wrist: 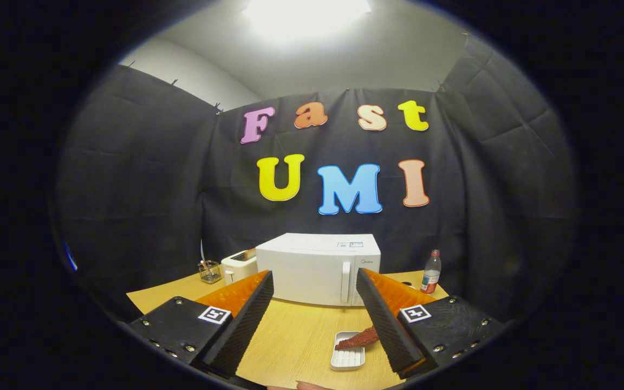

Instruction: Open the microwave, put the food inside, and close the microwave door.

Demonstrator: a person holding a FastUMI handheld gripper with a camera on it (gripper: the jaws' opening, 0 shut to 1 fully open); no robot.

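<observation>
My claw (314, 290) hangs above the bench (296, 336) with its two fingers spread wide apart and nothing between them but bare wood. I count one microwave (317, 268), white, standing at the far side of the bench straight ahead, beyond the fingertips. Its door is closed, and the single upright handle (345, 281) sits toward the right of the front, next to the control panel.

Nearer to me, down by the inside of the right finger (385, 319), lies one small white tray (348, 357), rectangular with a ribbed floor. One piece of food (358, 339), reddish-brown and elongated, lies tilted across the tray's far edge, its right end hidden behind that finger. I cannot tell whether the finger touches it.

Left of the microwave, just beside it, stands one white toaster (239, 266) with something brownish sticking out of its top. Further left is one small wire basket (209, 272) holding a few thin items I cannot make out. To the right of the microwave, well apart from it, stands one clear bottle (430, 272) with a red cap and a label.
</observation>
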